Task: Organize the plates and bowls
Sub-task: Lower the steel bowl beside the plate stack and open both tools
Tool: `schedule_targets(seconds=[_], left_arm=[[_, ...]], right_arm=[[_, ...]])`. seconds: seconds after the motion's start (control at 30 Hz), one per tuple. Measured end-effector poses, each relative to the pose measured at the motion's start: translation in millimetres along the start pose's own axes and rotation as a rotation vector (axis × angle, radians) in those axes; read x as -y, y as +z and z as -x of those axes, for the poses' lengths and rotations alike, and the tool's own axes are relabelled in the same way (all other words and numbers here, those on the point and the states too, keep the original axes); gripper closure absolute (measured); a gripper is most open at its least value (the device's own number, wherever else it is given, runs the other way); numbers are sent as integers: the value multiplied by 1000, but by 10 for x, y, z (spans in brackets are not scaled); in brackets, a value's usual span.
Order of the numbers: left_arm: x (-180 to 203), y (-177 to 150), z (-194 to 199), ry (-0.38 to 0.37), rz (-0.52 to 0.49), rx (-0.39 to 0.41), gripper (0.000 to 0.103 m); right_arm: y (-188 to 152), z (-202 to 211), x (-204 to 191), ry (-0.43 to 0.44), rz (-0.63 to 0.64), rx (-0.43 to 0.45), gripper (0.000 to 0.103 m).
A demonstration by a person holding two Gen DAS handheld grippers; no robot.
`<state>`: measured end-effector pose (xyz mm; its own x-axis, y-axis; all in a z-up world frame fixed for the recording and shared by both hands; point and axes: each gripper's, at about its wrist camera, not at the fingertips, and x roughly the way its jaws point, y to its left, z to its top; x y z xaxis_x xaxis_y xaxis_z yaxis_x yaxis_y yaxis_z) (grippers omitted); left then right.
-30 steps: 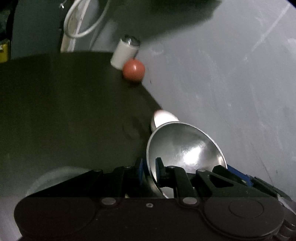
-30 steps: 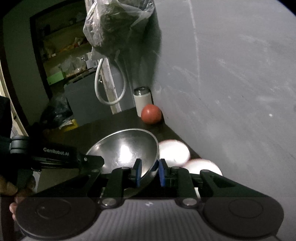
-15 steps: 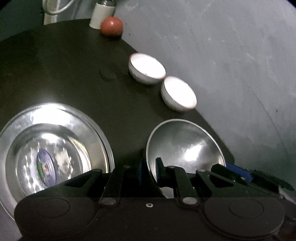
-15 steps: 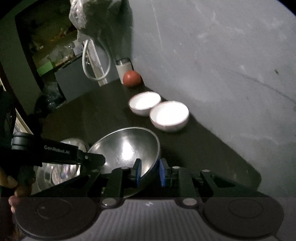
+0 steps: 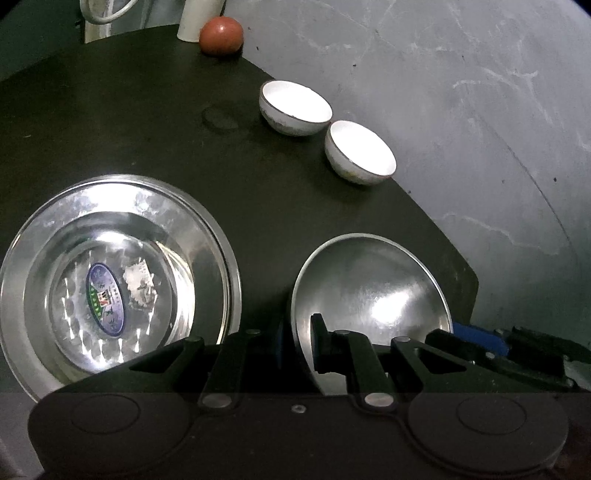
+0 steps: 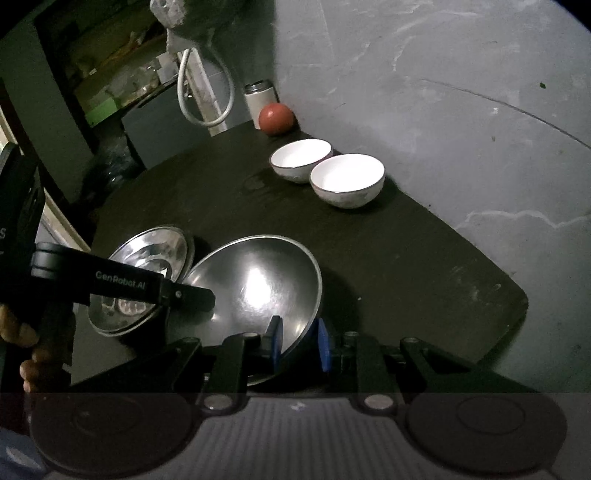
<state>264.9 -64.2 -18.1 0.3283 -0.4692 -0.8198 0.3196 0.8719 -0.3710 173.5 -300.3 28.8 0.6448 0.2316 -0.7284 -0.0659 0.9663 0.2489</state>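
A steel bowl (image 5: 373,284) (image 6: 258,288) is held above the dark table by both grippers. My left gripper (image 5: 299,339) is shut on its left rim. My right gripper (image 6: 297,341) is shut on its right rim. The left gripper (image 6: 184,295) also shows in the right wrist view, on the bowl's far rim. Stacked steel plates (image 5: 110,273) (image 6: 147,280) lie on the table to the left of the bowl. Two white bowls (image 5: 295,103) (image 5: 360,153) stand side by side by the wall; they also show in the right wrist view (image 6: 301,158) (image 6: 347,179).
A red ball (image 5: 221,35) (image 6: 276,119) and a white canister (image 6: 260,99) stand at the table's far corner. A grey wall (image 5: 461,92) runs along the table's right side. The table's right edge (image 6: 517,302) is near the held bowl. A white cable (image 6: 207,88) hangs behind.
Both grippers have lifted the steel bowl and pulled back and tilted down. The steel plates and both white bowls have come into view.
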Motion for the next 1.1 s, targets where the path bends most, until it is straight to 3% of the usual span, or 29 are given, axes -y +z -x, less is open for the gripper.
schedule_targets(seconds=[0.23, 0.53, 0.63, 0.7, 0.83, 1.0, 1.1], left_arm=[[27, 2, 2, 2, -7, -3, 88], [66, 53, 49, 33, -19, 25, 80], [80, 85, 94, 42, -27, 38, 63], [99, 117, 134, 45, -37, 48, 43], [136, 233, 189, 50, -43, 79, 32], [180, 400, 157, 51, -24, 112, 10], [218, 513, 94, 70, -1, 137, 2]], right_arm=[[-13, 2, 24, 8, -3, -21, 79], [-32, 7, 55, 9, -16, -22, 75], [-25, 24, 74, 2, -23, -10, 68], [-16, 44, 93, -4, -29, 3, 62], [24, 77, 176, -13, -59, 34, 36], [97, 71, 308, -23, -107, 63, 18], [137, 58, 371, -20, -129, 84, 8]])
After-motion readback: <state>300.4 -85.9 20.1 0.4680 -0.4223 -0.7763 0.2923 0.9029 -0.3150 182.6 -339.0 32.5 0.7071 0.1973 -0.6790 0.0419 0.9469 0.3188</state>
